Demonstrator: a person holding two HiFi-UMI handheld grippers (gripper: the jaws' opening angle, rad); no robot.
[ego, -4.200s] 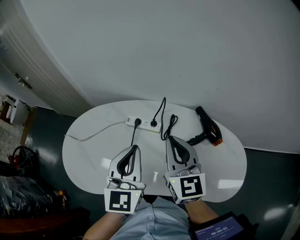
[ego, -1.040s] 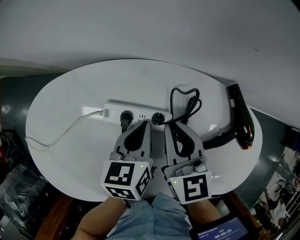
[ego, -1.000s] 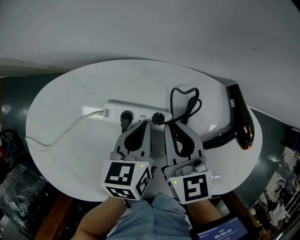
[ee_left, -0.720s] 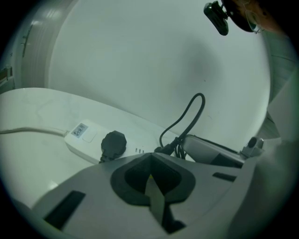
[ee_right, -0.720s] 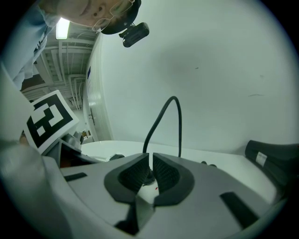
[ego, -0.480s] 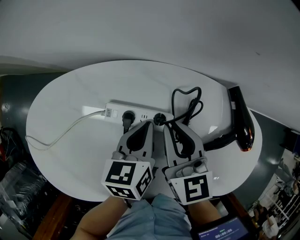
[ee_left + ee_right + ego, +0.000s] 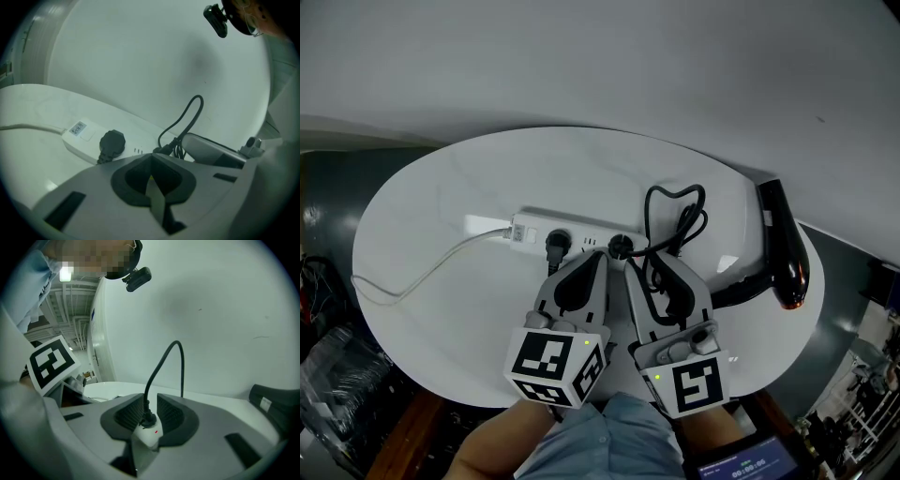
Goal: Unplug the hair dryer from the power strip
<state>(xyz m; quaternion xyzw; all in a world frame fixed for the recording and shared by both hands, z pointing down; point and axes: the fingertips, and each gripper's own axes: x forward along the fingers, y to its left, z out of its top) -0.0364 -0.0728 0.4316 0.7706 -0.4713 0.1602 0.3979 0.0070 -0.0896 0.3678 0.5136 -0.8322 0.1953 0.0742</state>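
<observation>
While the right claw (image 7: 150, 405) pinches the hair dryer's plug (image 7: 621, 246) at the power strip (image 7: 581, 232), the plug appears seated in its socket.

The strip lies across the middle of the worktop (image 7: 441, 309), with the hair dryer (image 7: 780, 246) at the right edge and its cord (image 7: 675, 220) looped between them. The pull likely goes best straight out of the socket, by the plug and not the cord. The left claw (image 7: 151, 159), clenched on nothing at the strip's near side, could press the strip down so it neither lifts nor slides. Only the right gripper view shows the plug's neck between the ribbed pads. The head view hides that grasp but shows which cord runs to the dryer. The left gripper view shows a second plug (image 7: 111, 141), best left alone.
</observation>
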